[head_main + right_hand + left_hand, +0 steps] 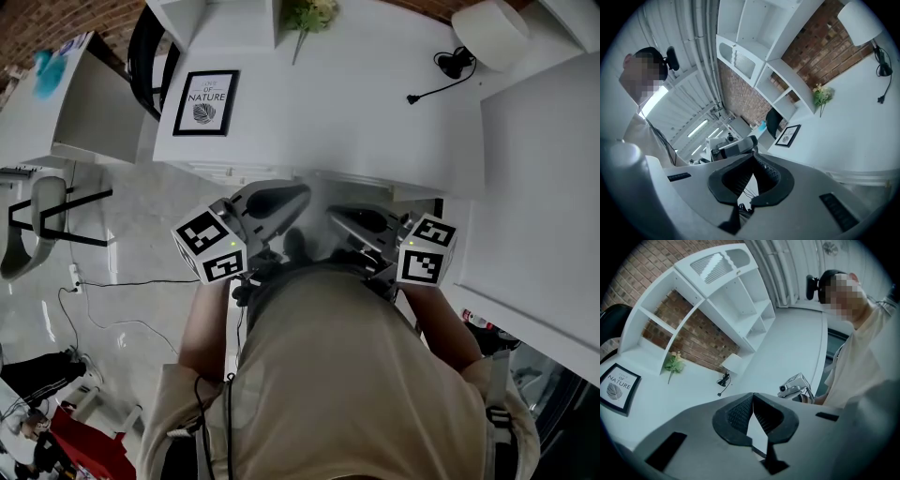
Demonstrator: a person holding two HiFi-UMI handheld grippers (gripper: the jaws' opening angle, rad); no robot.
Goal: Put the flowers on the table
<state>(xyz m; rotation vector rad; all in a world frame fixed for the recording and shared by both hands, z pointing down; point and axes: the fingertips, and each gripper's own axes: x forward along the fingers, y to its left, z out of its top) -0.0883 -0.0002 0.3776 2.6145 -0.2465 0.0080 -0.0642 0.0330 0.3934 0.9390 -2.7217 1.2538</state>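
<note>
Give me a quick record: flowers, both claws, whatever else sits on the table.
flowers: far edge of the white table, by the shelf unit
left claw: shut, empty, in front of the table
right claw: shut, empty, in front of the table
framed print: table's left side
lamp: far right corner, black cord beside it

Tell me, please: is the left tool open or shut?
Shut. In the left gripper view the left tool has its two jaws meeting at the tips, and nothing is held between them.
</note>
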